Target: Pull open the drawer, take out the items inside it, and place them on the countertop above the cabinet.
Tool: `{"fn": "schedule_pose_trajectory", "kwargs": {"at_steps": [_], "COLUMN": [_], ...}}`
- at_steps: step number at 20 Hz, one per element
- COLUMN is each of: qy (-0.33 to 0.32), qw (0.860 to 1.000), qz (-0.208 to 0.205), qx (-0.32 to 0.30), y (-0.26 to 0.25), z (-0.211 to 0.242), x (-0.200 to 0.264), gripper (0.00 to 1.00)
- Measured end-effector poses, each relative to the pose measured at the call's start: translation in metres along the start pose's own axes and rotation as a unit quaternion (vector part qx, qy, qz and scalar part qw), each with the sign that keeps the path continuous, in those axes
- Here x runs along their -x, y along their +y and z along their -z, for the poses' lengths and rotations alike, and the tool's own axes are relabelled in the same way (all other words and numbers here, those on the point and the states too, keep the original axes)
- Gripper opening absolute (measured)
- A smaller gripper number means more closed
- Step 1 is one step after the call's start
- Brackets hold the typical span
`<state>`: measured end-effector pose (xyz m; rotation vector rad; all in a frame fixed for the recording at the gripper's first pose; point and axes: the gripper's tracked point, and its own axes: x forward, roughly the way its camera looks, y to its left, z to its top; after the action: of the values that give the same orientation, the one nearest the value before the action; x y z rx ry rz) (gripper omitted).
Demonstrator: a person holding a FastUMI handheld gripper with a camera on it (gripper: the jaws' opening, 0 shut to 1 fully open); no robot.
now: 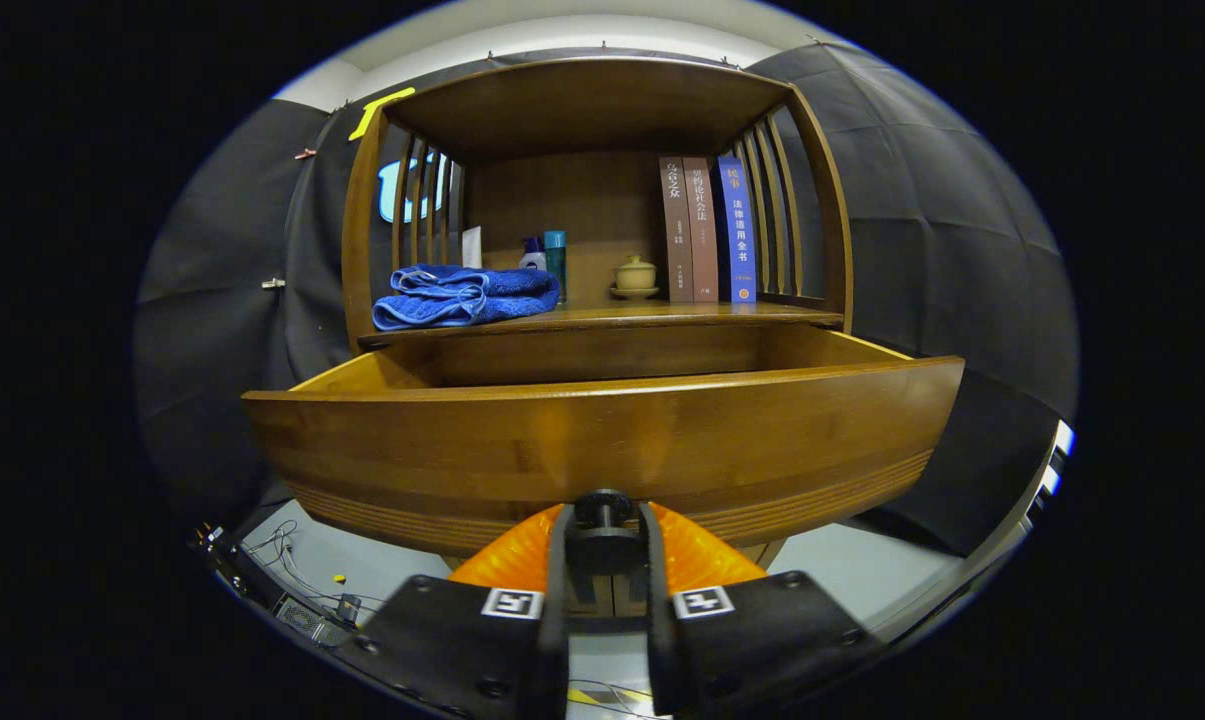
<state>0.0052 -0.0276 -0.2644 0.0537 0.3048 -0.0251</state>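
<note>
A wooden drawer [602, 440] stands pulled out of the cabinet toward me, its front panel wide across the view. My gripper [604, 530] is shut on the drawer's dark round knob [603, 508] at the bottom middle of that panel, a finger pressing on each side. The drawer's inside is hidden behind its front wall; I see only its upper inner edges. Above the drawer runs the countertop [662, 315], a wooden shelf. On it lies a folded blue towel [462, 295] at the left.
On the countertop behind the towel stand a small white bottle [532, 258] and a teal bottle [555, 258], a lidded ceramic cup [635, 275] in the middle and three upright books [707, 230] at the right. Slatted wooden sides close the shelf. Cables lie on the floor [302, 580] below left.
</note>
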Motion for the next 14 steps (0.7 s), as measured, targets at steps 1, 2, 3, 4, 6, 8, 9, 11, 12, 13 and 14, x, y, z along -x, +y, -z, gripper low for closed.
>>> {"fn": "schedule_pose_trajectory", "kwargs": {"at_steps": [1, 2, 3, 4, 6, 8, 9, 11, 12, 13, 14], "qy": [0.002, 0.006, 0.007, 0.002, 0.009, 0.034, 0.046, 0.064, 0.067, 0.073, 0.094], "qw": [1.0, 1.0, 1.0, 0.999, 0.999, 0.998, 0.998, 0.996, 0.995, 0.995, 0.993], "qz": [0.002, 0.009, 0.016, 0.018, -0.002, -0.033, -0.045, -0.068, -0.071, -0.069, -0.068], "qx": [0.004, 0.01, 0.022, 0.031, 0.039, 0.033, 0.028, 0.013, 0.009, 0.009, 0.013], "y": [0.001, -0.002, -0.007, -0.009, -0.004, 0.005, 0.007, 0.012, 0.013, 0.012, 0.011], "z": [0.0, -0.008, -0.011, -0.021, -0.041, -0.059, -0.071, -0.103, -0.117, -0.127, -0.131], "x": [0.004, 0.007, 0.009, 0.016, 0.032, 0.046, 0.05, 0.045, 0.038, 0.027, 0.013], "gripper": [0.44, 0.61, 0.79, 0.96, 0.99, 0.99, 0.99, 0.99, 0.99, 0.98, 0.98]}}
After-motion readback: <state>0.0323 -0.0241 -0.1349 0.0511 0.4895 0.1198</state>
